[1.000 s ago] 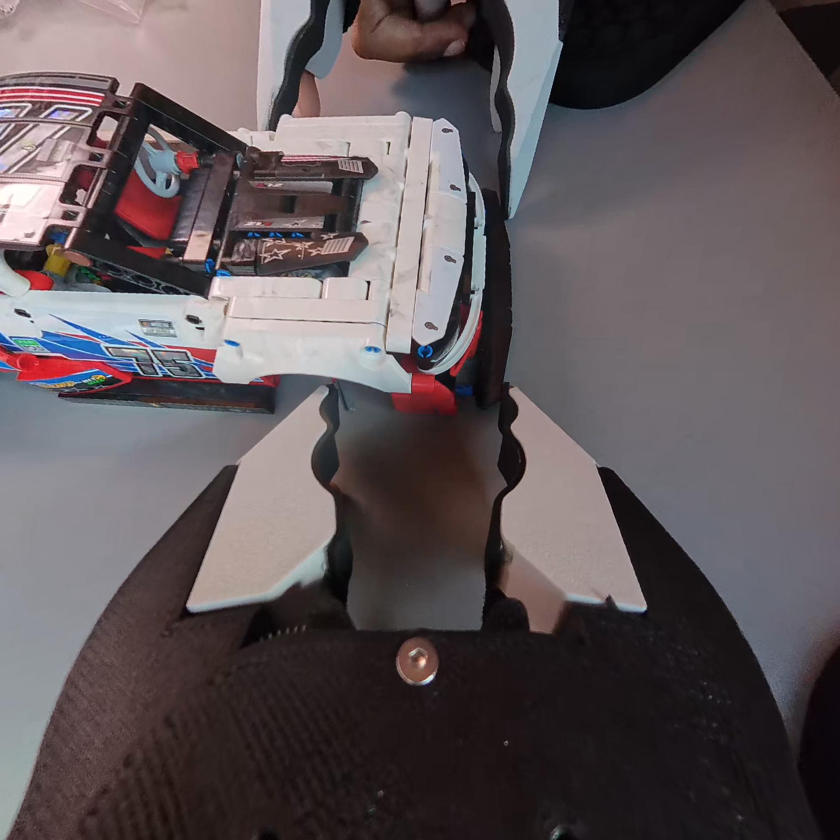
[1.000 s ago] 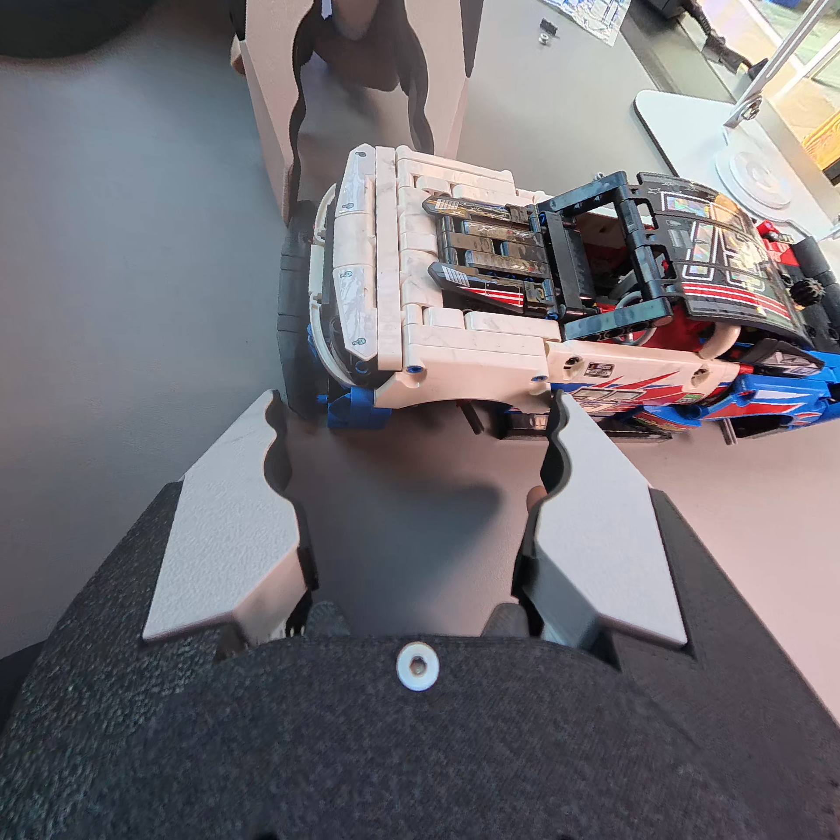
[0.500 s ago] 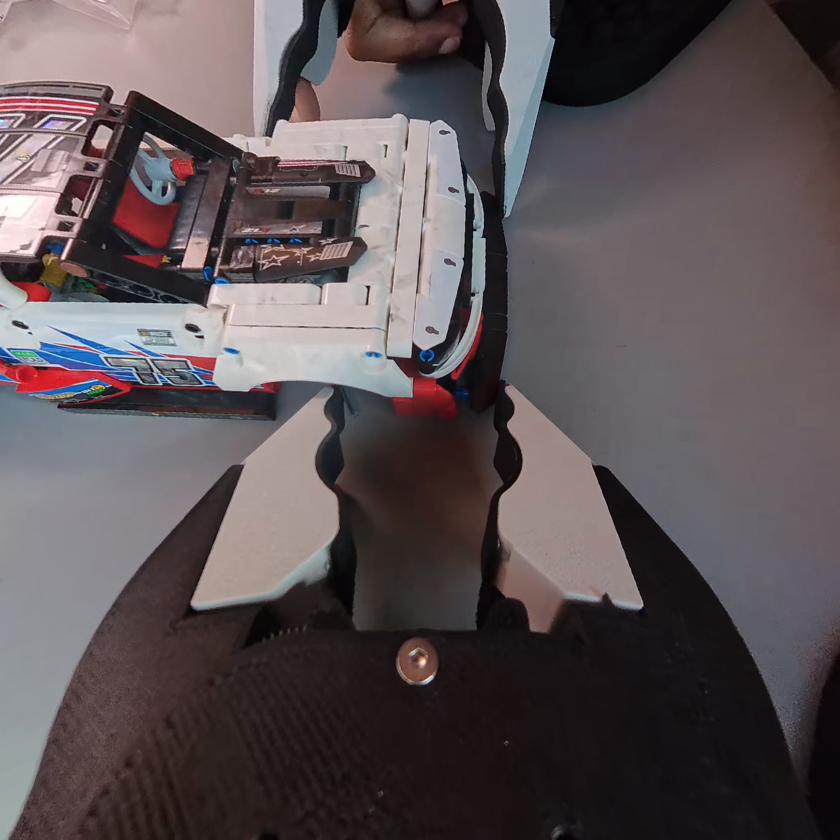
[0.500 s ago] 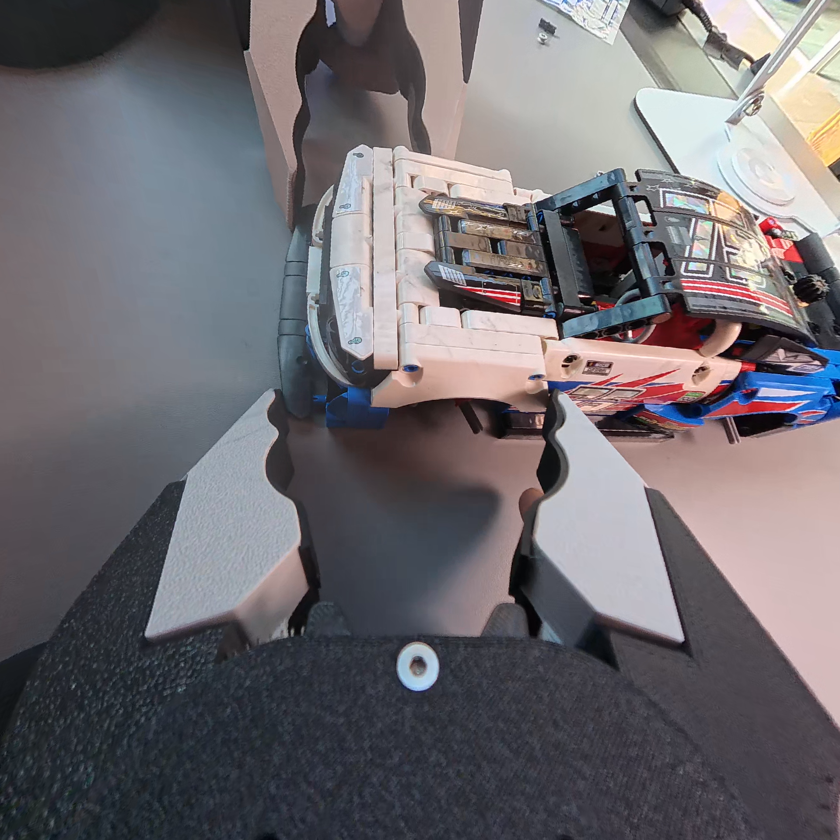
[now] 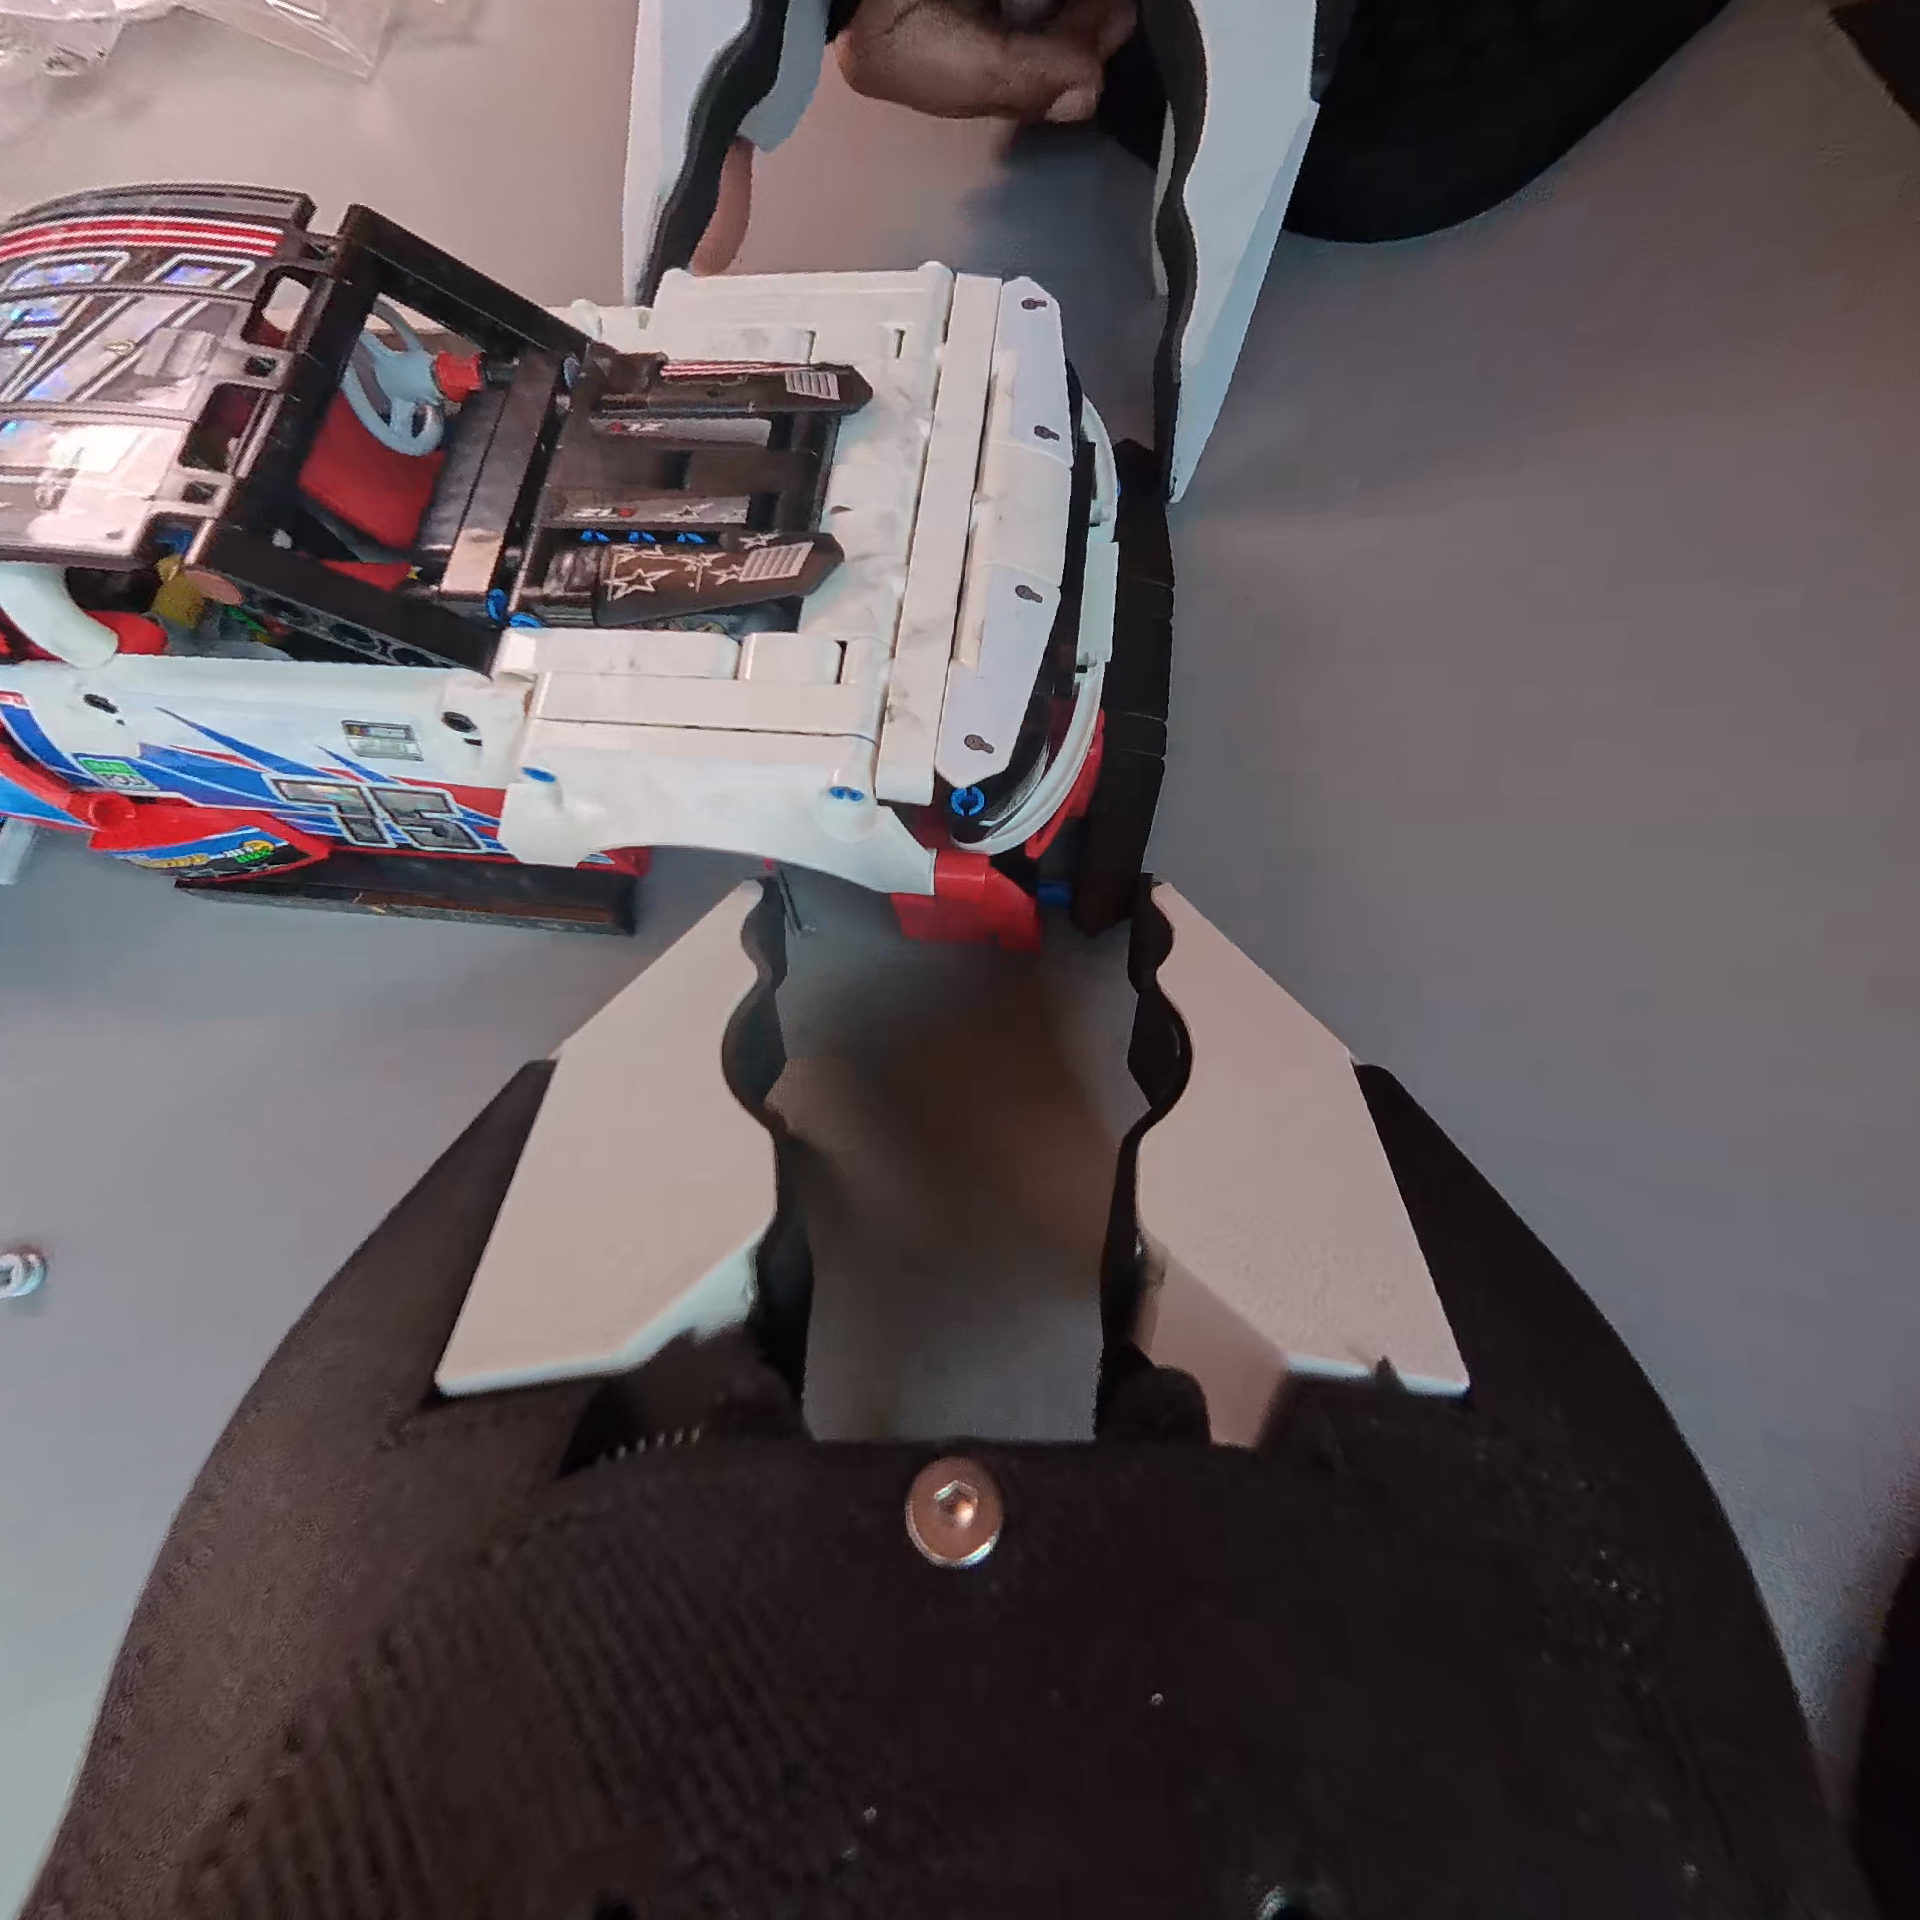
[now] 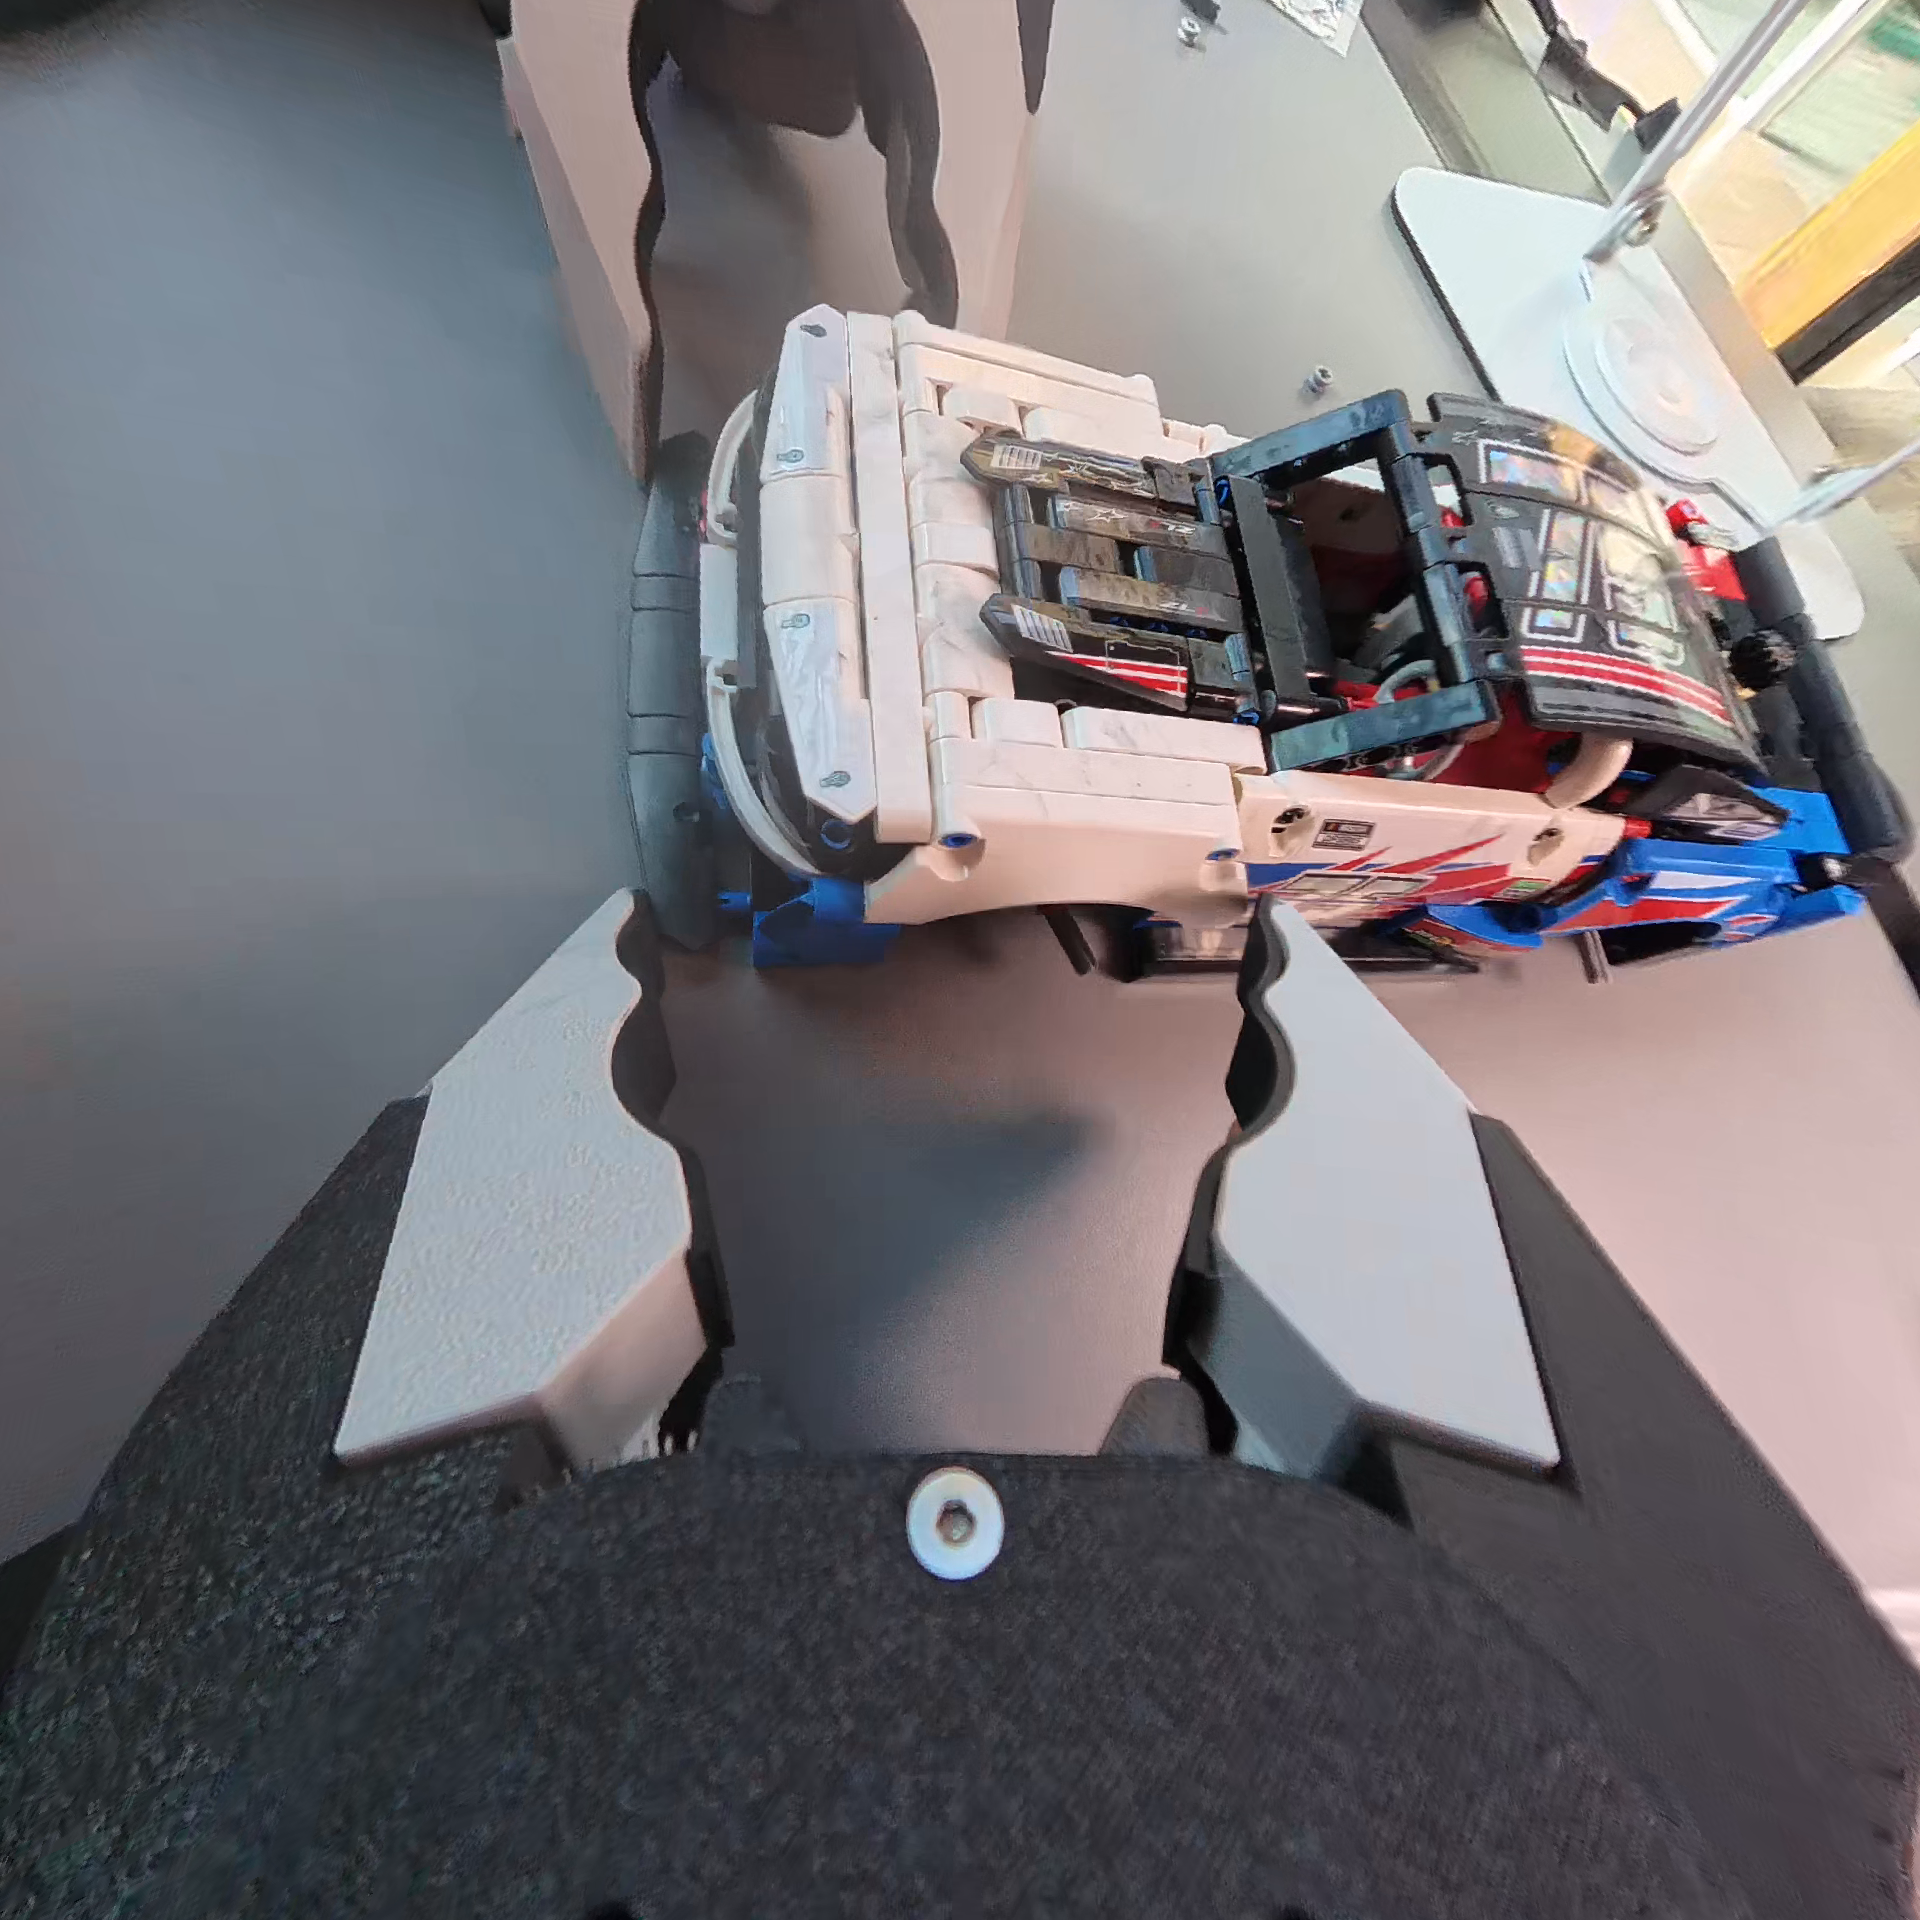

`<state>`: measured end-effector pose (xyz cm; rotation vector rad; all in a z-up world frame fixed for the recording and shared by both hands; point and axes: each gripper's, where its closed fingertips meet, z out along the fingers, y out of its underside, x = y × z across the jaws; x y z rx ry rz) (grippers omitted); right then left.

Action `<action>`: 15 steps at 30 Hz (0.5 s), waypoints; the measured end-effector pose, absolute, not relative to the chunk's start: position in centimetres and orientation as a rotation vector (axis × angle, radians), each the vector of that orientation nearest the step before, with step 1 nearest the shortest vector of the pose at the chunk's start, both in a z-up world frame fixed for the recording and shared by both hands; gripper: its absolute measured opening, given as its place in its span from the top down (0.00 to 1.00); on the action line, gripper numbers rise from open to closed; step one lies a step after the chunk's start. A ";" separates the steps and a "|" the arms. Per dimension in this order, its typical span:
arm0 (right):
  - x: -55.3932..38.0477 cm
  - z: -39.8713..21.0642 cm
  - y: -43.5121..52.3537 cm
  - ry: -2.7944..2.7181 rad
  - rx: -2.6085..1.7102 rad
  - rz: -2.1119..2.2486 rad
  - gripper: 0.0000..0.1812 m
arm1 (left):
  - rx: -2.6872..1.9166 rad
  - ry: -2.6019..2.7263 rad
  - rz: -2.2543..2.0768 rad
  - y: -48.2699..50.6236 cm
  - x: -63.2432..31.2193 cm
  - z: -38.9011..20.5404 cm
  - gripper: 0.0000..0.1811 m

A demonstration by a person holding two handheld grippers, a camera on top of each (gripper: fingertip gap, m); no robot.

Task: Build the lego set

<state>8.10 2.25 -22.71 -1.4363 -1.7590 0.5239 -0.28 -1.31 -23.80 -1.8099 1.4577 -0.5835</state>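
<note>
Grey tabletop [image 5: 1558,831] carries the lego car [image 5: 727,623] lying between two facing grippers. Left gripper [image 5: 951,935] and right gripper [image 6: 940,935] both stand apart, empty, just beside the white nose (opposite flanks). Best to close in evenly, squeezing solid bodywork, not the thin black splitter [image 6: 655,727].

Lego car [image 5: 727,582] on table [image 5: 1558,831], left hand-held gripper [image 5: 951,914] and right hand-held gripper [image 6: 940,914] at opposite sides of its front end

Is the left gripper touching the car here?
Cannot tell. In the left wrist view the left gripper is open, its fingertips right at the car nose's lower edge; neither view plainly shows contact or gap.
</note>
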 end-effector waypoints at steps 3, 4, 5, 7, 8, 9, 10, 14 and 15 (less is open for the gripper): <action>9.6 -22.0 1.0 -1.782 -1.408 0.346 0.50 | -1.829 1.424 -0.490 -2.4 -1.5 -23.5 0.67; 10.1 -21.8 0.1 -1.781 -1.414 0.334 0.56 | -1.822 1.415 -0.480 -3.1 -1.8 -23.3 0.68; 10.6 -21.7 -0.8 -1.786 -1.422 0.339 0.63 | -1.812 1.400 -0.491 -3.9 -1.8 -22.9 0.70; 11.2 -21.8 -1.5 -1.769 -1.454 0.322 0.74 | -1.819 1.355 -0.523 -5.0 -1.7 -22.4 0.73; 11.2 -22.2 -1.8 -1.779 -1.499 0.340 0.75 | -1.844 1.335 -0.522 -5.0 -1.5 -22.5 0.74; 11.2 -22.9 -2.3 -1.810 -1.564 0.375 0.76 | -1.874 1.339 -0.530 -5.3 -1.2 -22.8 0.76; 11.0 -23.3 -2.4 -1.824 -1.612 0.388 0.78 | -1.906 1.349 -0.539 -5.4 -0.9 -23.1 0.77; 9.6 -23.8 -2.8 -1.855 -1.645 0.395 0.88 | -1.949 1.377 -0.525 -5.2 0.1 -24.0 0.83; 9.2 -24.0 -3.3 -1.865 -1.644 0.418 0.94 | -1.946 1.399 -0.510 -5.4 0.2 -24.0 0.86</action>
